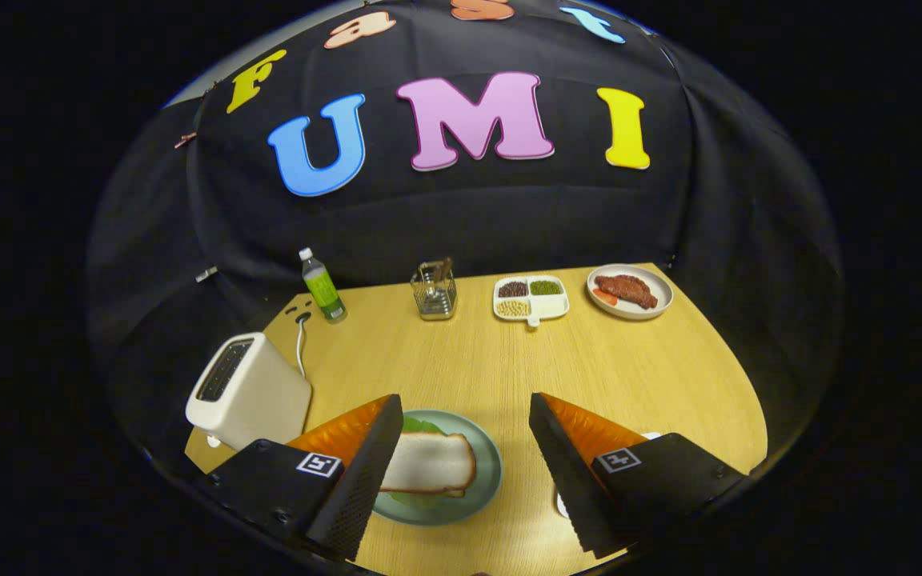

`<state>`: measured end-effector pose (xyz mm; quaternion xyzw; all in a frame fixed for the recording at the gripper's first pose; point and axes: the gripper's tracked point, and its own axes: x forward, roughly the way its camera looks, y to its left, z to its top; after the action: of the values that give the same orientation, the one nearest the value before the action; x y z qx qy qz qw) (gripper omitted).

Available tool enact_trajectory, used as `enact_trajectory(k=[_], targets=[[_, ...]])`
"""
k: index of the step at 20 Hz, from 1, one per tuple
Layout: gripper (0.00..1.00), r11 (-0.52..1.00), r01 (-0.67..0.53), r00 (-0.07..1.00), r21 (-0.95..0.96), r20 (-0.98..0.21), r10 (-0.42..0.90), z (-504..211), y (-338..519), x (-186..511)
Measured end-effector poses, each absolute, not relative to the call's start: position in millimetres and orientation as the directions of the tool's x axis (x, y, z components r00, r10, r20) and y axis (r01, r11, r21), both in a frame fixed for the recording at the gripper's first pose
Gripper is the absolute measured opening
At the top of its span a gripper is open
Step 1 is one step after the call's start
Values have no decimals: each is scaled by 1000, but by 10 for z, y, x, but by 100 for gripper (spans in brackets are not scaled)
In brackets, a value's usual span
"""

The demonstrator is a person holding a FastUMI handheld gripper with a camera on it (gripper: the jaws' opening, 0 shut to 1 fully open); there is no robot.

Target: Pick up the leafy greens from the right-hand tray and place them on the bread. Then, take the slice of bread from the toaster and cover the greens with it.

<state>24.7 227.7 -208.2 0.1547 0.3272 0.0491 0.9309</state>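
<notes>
A grey-green plate (487, 472) lies on the wooden table between my fingers, nearer the left one. On it a slice of bread (429, 464) lies flat over leafy greens (421, 426), whose edges peek out at the far side and the near side. My gripper (465, 436) hovers above the plate, open, with nothing between its fingers. The cream toaster (246, 390) stands to the left of the plate, just beyond the left finger; its slot looks dark. A bit of a white tray (651, 436) shows behind the right finger.
Along the table's far edge stand a green bottle (322, 286), a wire utensil holder (434, 290), a white divided dish of beans (531, 298) and a white plate with meat (629, 290). A white cord (299, 346) runs behind the toaster.
</notes>
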Motion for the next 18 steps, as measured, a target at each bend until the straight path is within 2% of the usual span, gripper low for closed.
enact_trajectory(k=[3, 7, 12, 18], targets=[[99, 954, -18, 839, 300, -514, 178, -1599, 2144, 344], [99, 982, -73, 894, 177, -425, 143, -1109, 1982, 340], [98, 987, -104, 930, 120, -341, 139, -655, 1925, 187], [98, 988, -94, 938, 118, -323, 128, -542, 1781, 57]])
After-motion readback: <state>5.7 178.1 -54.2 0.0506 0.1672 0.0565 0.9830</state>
